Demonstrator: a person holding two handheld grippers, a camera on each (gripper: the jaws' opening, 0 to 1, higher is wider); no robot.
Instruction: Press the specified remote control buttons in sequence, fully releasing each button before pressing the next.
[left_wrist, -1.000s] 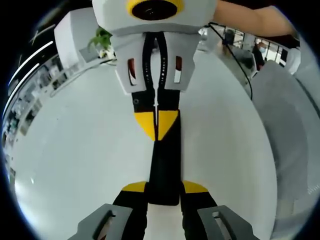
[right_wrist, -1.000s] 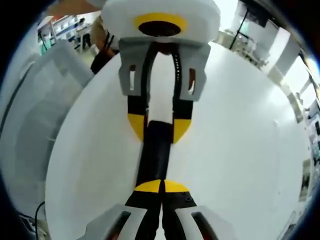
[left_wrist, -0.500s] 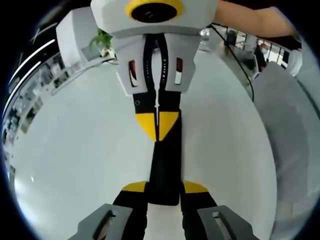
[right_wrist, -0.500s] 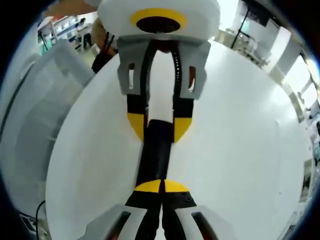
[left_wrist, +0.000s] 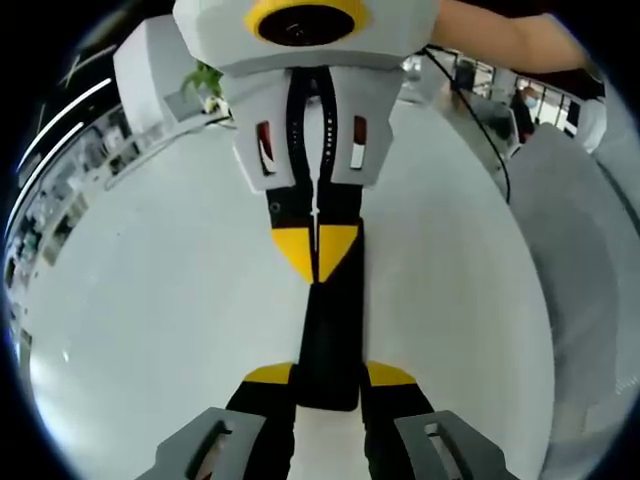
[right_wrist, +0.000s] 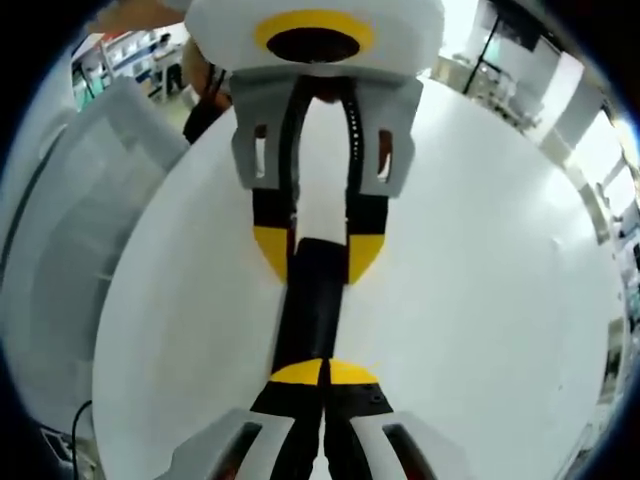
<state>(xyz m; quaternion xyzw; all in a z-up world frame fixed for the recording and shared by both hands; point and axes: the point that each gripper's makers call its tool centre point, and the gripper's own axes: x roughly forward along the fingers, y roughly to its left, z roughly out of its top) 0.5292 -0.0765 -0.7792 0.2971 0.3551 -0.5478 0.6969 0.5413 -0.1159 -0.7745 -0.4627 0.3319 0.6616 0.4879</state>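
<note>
On a white round table (left_wrist: 150, 300), between two facing grippers: a slim black remote control (left_wrist: 330, 330), lying flat, long axis running straight from one gripper to the other. In the left gripper view, near end of the remote clamped between the left gripper's (left_wrist: 328, 378) yellow-tipped jaws, held apart just by the remote's width; far end pointing up the view and meeting the right gripper (left_wrist: 316, 252), whose yellow tips are pressed together into a single point resting on the remote's top face. Buttons too dark to tell apart.

From the right gripper view (right_wrist: 322, 372), same arrangement reversed: own yellow tips closed tight against each other with nothing between them, sitting on the near end of the remote (right_wrist: 312, 300); far end of the black body gripped between the left gripper's (right_wrist: 318, 252) spread yellow tips, a paler stretch of the remote continuing back between its jaws.

Off to one side of the table, a pale grey fabric cover (right_wrist: 70, 250); near the far edge, a green potted plant (left_wrist: 203, 78) and a black cable (left_wrist: 480, 130).
</note>
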